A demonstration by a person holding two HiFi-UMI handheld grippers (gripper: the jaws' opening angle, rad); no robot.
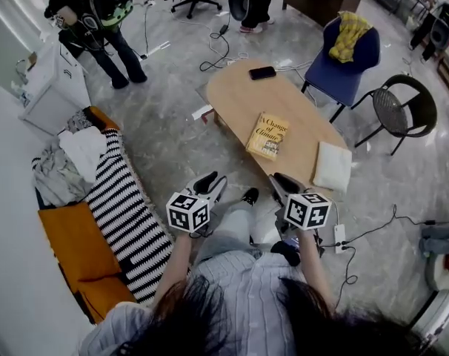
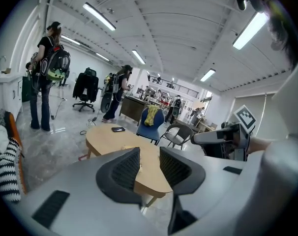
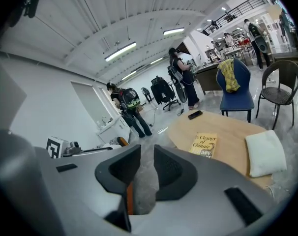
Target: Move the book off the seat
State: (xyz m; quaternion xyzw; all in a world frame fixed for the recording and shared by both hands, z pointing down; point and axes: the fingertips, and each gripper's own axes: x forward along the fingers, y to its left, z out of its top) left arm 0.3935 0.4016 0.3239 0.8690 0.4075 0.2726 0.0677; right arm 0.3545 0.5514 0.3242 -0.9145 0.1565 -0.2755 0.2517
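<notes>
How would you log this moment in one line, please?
book: lying flat on table, cover up | left tongs: open, empty | right tongs: open, empty | both tongs: raised, short of the table

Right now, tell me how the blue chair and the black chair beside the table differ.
The blue chair has a solid padded seat and back; the black chair is open mesh on a thin frame. A yellow cloth hangs over the blue chair's back; the black chair carries nothing. Both stand upright near the wooden table, with nobody sitting in them.
</notes>
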